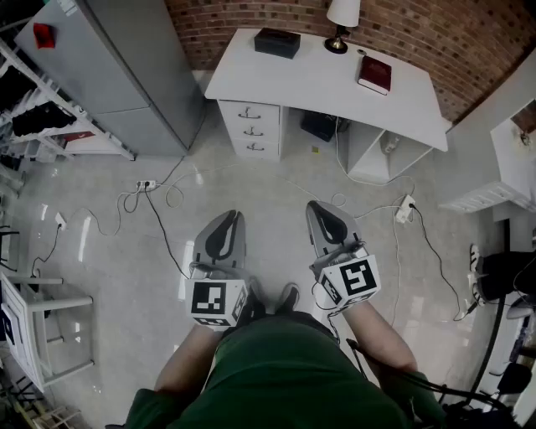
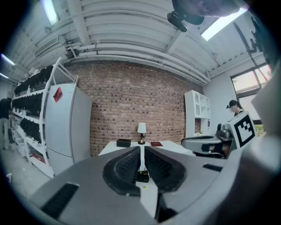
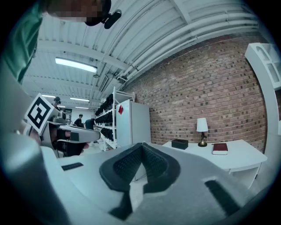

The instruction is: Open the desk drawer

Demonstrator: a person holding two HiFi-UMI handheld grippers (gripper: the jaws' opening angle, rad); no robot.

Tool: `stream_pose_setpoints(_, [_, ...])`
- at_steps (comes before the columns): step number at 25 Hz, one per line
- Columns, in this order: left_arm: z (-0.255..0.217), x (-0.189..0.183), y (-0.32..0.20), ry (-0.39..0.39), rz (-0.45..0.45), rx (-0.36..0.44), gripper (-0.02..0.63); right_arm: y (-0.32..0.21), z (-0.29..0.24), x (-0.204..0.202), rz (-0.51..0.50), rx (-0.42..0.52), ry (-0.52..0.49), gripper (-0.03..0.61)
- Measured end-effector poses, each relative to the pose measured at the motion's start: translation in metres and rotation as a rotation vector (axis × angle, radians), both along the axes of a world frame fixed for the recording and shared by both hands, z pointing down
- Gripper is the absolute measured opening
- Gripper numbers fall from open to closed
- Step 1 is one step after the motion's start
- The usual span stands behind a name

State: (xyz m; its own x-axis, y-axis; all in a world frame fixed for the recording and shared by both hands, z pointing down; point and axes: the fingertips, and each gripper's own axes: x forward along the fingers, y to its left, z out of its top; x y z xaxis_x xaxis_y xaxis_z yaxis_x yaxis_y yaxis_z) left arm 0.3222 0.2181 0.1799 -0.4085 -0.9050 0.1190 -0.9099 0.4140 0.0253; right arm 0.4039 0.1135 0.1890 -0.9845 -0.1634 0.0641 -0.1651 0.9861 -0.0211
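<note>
Both grippers, left [image 1: 230, 219] & right [image 1: 317, 209], pinched together, empty, well short of desk [image 1: 335, 80]. Drawer stack [image 1: 252, 131] under desk's fridge-side [image 1: 126, 75] end, all closed. Risks: floor cables [image 1: 159, 209] before desk could trip; unparted jaws would slip off small handles

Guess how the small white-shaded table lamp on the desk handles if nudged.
The small white-shaded table lamp probably tips easily: wide shade above a slim stem and small base. It is likely light, so it may first slide on the smooth white desk. The shade could dent.
</note>
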Motion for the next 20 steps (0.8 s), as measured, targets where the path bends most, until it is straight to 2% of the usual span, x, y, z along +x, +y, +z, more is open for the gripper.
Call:
stream_pose_setpoints(10, [0.006,-0.032,0.029,0.001,0.027,-0.011,0.025,0.037,-0.003,-0.033,-0.005,-0.002,-0.003,0.002])
stream_pose_setpoints(20, [0.009,-0.087,0.06,-0.001,0.079,0.014,0.025,0.062,-0.01,-0.071,0.066,0.033,0.014,0.002])
